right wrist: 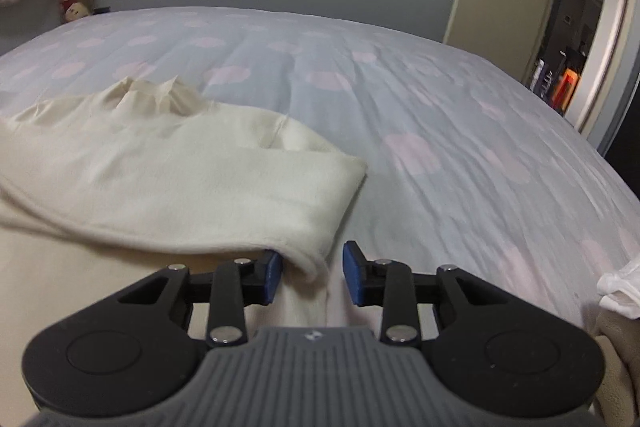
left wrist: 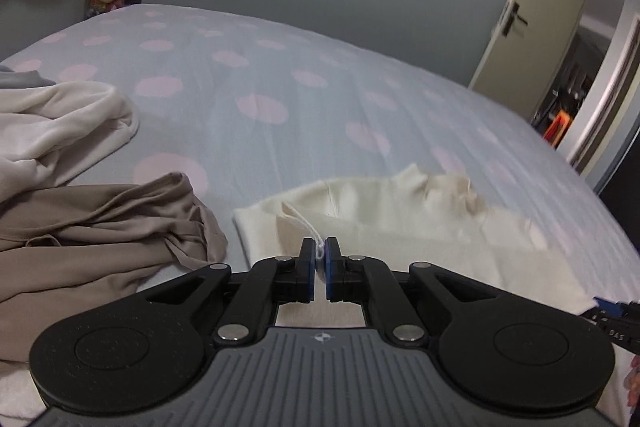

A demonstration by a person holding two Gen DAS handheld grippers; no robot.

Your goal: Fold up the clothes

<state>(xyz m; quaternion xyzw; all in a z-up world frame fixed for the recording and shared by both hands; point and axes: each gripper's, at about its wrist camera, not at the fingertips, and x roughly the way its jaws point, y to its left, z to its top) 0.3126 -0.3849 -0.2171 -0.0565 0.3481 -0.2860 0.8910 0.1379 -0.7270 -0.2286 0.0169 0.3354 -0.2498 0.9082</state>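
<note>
— So, where is the cream top relative to the left gripper?

— Straight ahead of it on the bed, spread from just past the fingertips off to the right. A thin white string from the top runs back into the gap between the 2 blue pads, which stand almost together, pinching that string.

— And the right gripper?

— Its jaws stand wide apart. A folded sleeve of the same top lies across in front and to the left; the rounded edge of the cuff hangs down between the 2 pads, touching or nearly touching the left one, clear of the right one. Nothing is clamped.

— Anything else near the left tool?

— A crumpled tan garment lies just to its left, and beyond that a white garment heaped further left. Neither touches the gripper.
</note>
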